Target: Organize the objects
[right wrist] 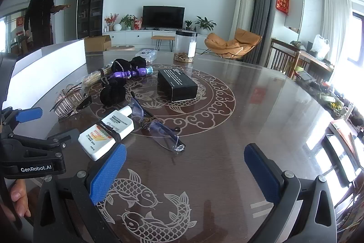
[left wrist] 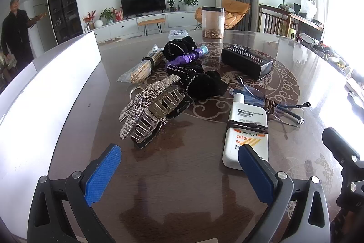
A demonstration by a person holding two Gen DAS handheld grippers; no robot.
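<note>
Sunscreen bottle [left wrist: 246, 133] flat on table [left wrist: 182, 186], touching left gripper [left wrist: 179, 165] right fingertip; both grippers agape, empty.

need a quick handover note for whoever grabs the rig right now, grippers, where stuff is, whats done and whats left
Left gripper: open, empty, low over the table, aimed between the rhinestone hair claw and the sunscreen bottle.
Right gripper: open, empty, over bare tabletop.
Still loose in one cluster: claw, sunscreen with a cord around it, glasses, black velvet scrunchies, purple toy, stick bundle, black box, clear jar.
Nothing looks sorted yet; all of it remains.
</note>
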